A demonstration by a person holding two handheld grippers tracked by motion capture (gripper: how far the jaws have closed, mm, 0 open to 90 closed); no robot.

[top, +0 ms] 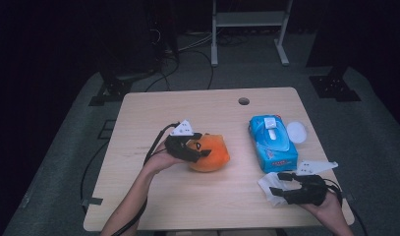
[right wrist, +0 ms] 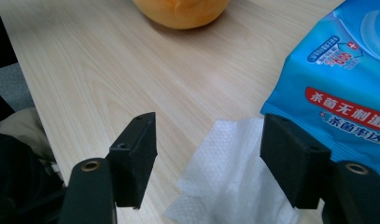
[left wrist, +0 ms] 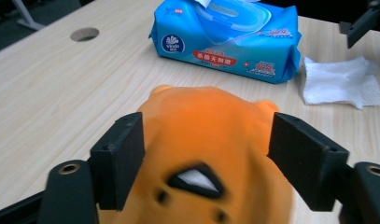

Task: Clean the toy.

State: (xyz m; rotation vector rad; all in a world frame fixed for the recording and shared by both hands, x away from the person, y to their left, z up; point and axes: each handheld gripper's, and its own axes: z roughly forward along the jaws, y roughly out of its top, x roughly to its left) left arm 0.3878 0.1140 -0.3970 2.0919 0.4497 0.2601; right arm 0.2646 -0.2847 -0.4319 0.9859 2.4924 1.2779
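An orange plush toy [top: 213, 154] with a small black-rimmed mouth lies near the middle of the wooden table [top: 197, 108]. My left gripper [top: 193, 147] reaches over it from the left. In the left gripper view the toy [left wrist: 211, 135] sits between the two black jaws, and my left gripper [left wrist: 206, 154] stands open around its sides. A white tissue [top: 267, 185] lies flat at the front right, next to a blue wet-wipe pack [top: 272, 142]. My right gripper [right wrist: 208, 158] hangs open just above the tissue [right wrist: 229, 177], with nothing gripped.
A round white lid [top: 297, 132] lies right of the wipe pack [right wrist: 341, 84]. A cable hole [top: 243, 101] marks the table's far side. Cables trail off the left edge. A metal frame [top: 249, 22] stands on the floor beyond the table.
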